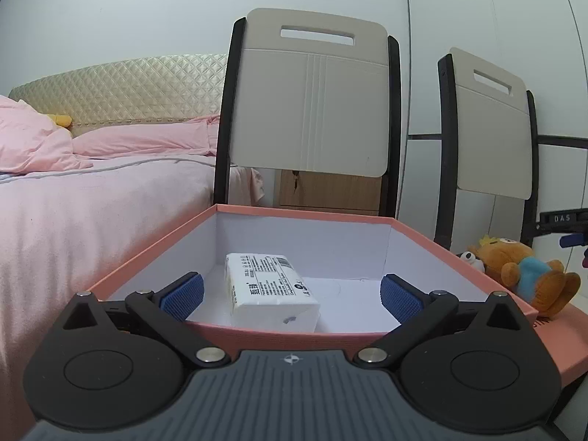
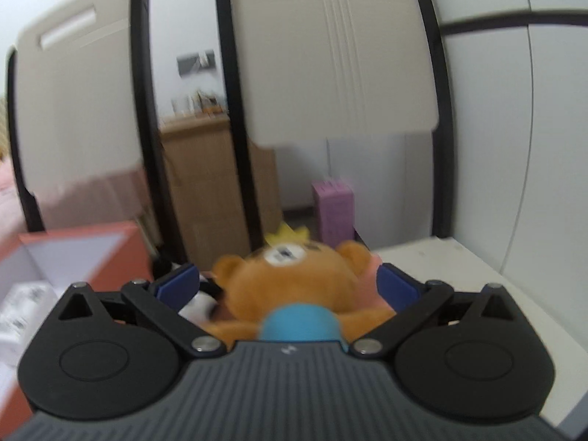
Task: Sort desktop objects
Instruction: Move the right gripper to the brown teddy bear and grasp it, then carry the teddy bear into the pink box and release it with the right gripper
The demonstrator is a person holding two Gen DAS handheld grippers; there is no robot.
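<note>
A pink box (image 1: 154,253) with a white inside stands open in the left wrist view. A white tissue pack (image 1: 270,290) lies inside it. My left gripper (image 1: 290,294) is open, its fingers reaching over the box's near wall, one on each side of the pack and apart from it. A brown plush bear (image 1: 522,275) in a blue shirt lies on the pink lid (image 1: 562,345) right of the box. In the blurred right wrist view, my right gripper (image 2: 286,286) is open around the bear (image 2: 294,279), its pads beside the head. The box (image 2: 110,253) shows at left.
Two folding chairs (image 1: 312,103) (image 1: 492,128) stand behind the box. A bed with pink bedding (image 1: 92,191) lies at left. A small black-and-white toy (image 1: 472,259) sits beside the bear. A purple box (image 2: 336,209) stands on the floor behind the white table (image 2: 477,294).
</note>
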